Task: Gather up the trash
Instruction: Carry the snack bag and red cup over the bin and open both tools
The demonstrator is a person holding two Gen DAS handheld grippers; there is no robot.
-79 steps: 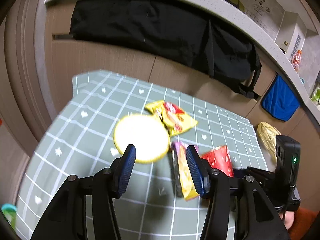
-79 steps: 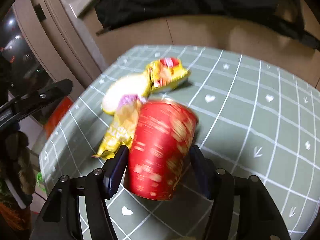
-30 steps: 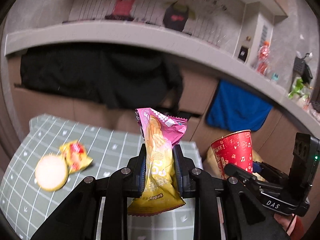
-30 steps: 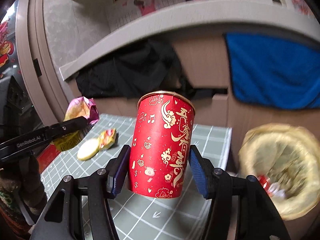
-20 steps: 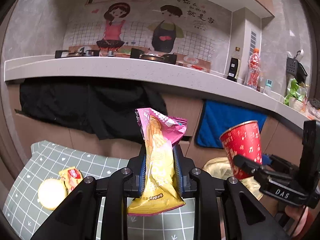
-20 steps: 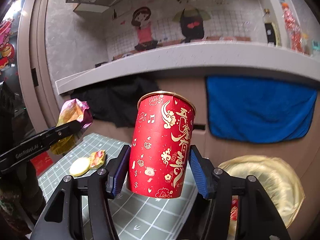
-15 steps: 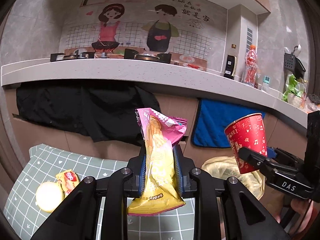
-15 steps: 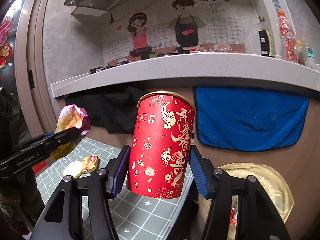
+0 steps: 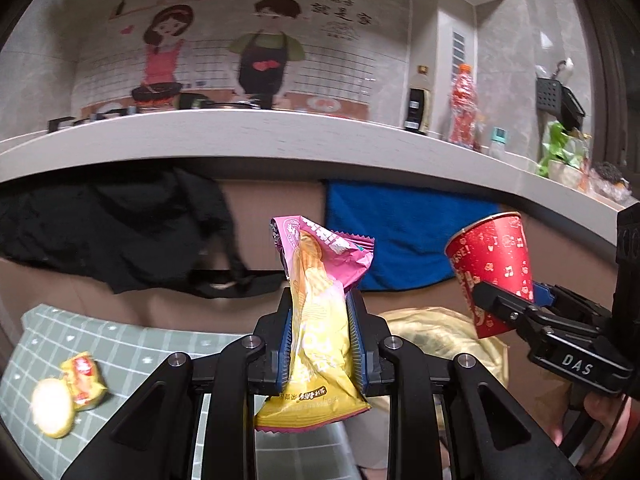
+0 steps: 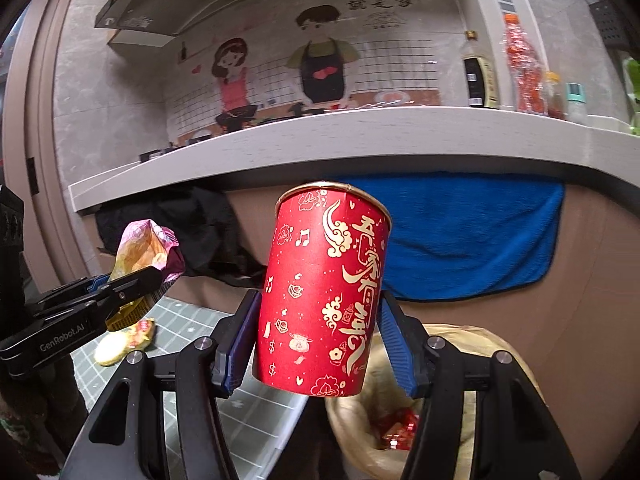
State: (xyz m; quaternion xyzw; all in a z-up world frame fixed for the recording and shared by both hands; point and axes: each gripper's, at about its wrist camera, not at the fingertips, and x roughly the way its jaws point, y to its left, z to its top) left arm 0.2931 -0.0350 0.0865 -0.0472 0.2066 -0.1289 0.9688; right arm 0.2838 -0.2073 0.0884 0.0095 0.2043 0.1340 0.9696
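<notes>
Kitchen surroundings are filling both views: a pale counter point(image 9: 248, 140) is curving across beneath a cartoon wall mural point(image 10: 280, 64), with a black garment point(image 9: 112, 224) and a blue towel point(image 10: 472, 236) hanging below its edge. Lower down, a green checked table point(image 9: 132, 352) is showing at the left, and just beside its right end a yellow-lined trash bin point(image 10: 496, 360) is sitting open with some red scraps inside. The right gripper point(image 10: 316, 336) is clenching an upright red paper cup point(image 10: 324, 292) between its blue pads, holding it in the air over the near rim of the bin. The left gripper point(image 9: 320, 340) is pinching a pink and yellow snack bag point(image 9: 316, 312) by its middle, the bag standing up between the pads above the table's right end. Far back on the table, a round yellow lid point(image 9: 52, 412) and a small yellow wrapper point(image 9: 84, 376) are lying touching each other.
</notes>
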